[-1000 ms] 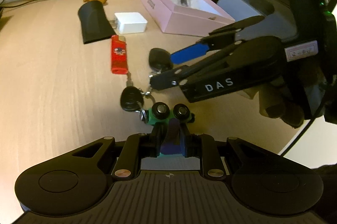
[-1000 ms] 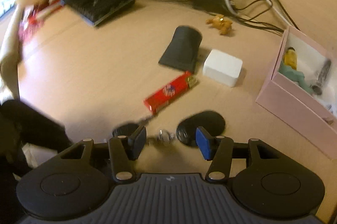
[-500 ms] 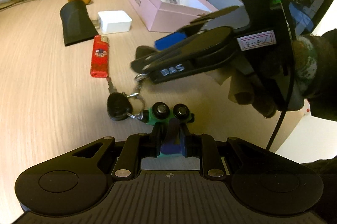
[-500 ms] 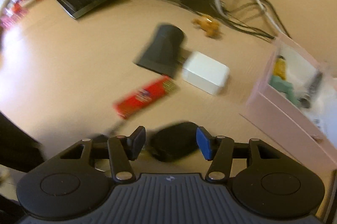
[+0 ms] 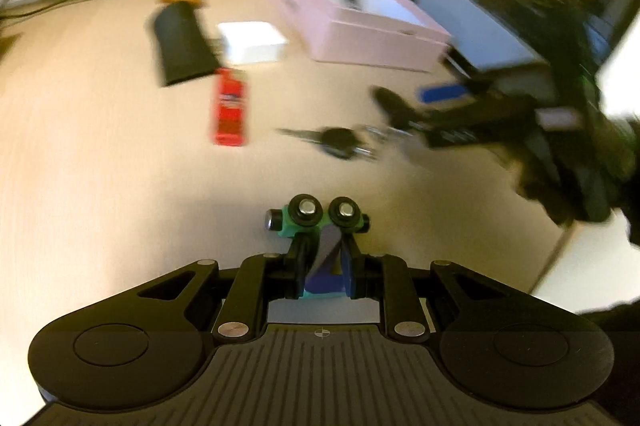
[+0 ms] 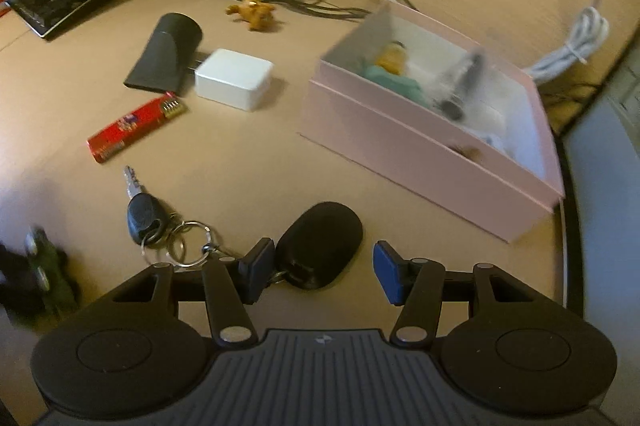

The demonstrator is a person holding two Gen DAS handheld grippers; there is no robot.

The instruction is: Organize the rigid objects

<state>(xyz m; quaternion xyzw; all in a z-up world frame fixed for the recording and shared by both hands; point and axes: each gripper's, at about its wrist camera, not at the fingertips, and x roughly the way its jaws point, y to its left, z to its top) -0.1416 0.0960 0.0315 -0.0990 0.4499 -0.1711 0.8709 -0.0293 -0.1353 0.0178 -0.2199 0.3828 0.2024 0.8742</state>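
A: Left tongs (image 5: 324, 250)?

B: Pinching the green car (image 5: 288, 222), same as a second ago. Pressed tight on its body, wheels out past the tips. Held just above the desk (image 5: 100, 165), hardly moved.

A: Right tongs (image 6: 324, 272)?

B: Spread, no wider and no narrower than before. Swung toward the box (image 6: 420, 161) since the earlier frame, though. Then had the fob (image 6: 324, 234) lying ahead of the tips; now has it between the pads. Left pad against the fob's near end, clear gap at the blue pad. No pinch on it.

A: Fob lifted or on the desk?

B: Cannot tell.

A: Key (image 6: 142, 214)?

B: Shifted along with the fob. Earlier right beside the car, blade near the lighter (image 6: 132, 129). Now well clear of the car, flat on the desk, blade pointing back toward the lighter. Rings (image 6: 188, 242) strung between key and fob, just beside the left finger of the right tongs.

A: Rest of the desk?

B: Unchanged. Lighter, white charger (image 6: 234, 79) and black nozzle (image 6: 164, 55) in the same cluster, apart from the box. Box open, a few blurred things inside.
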